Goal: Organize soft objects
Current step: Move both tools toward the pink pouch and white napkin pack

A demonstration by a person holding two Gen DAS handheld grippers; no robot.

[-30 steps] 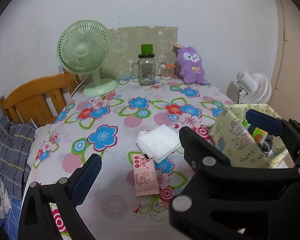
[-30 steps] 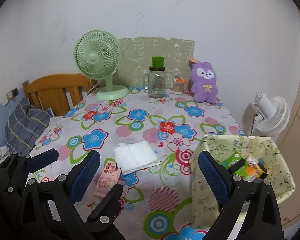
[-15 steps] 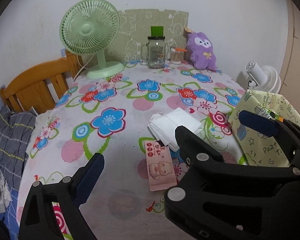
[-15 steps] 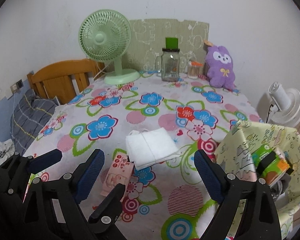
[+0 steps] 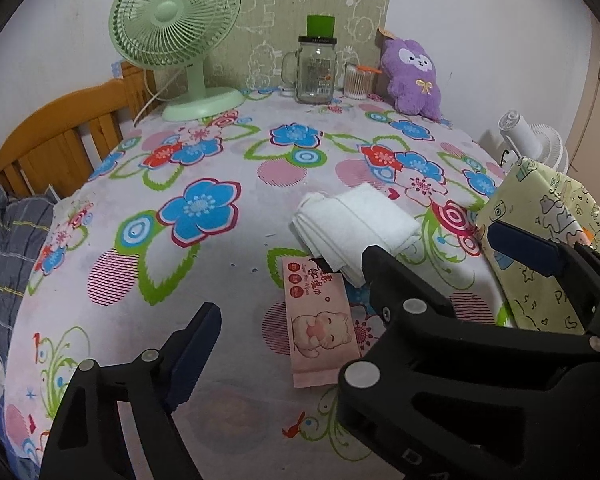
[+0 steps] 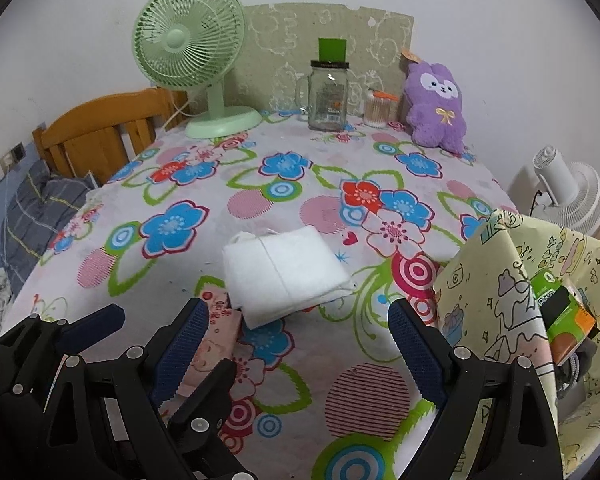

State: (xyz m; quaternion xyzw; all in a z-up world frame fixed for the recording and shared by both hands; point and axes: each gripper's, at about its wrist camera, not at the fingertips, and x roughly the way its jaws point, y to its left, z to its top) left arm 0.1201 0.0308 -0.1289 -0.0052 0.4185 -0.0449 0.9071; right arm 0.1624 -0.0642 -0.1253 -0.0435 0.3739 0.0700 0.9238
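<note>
wipes pack (image 6: 220, 336) partly behind tool (image 6: 296, 344)

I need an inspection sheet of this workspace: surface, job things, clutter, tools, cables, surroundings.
Surface: floral tablecloth.
Job things: folded white cloth overlapping pink wipes pack; purple plush at the back; yellow fabric bin at the right edge, holding packets.
Clutter: green fan, glass jar, cotton swab cup.
Tools: left tool and right tool open, empty.
Cables: fan cord.
Surroundings: wooden headboard, white fan.
</note>
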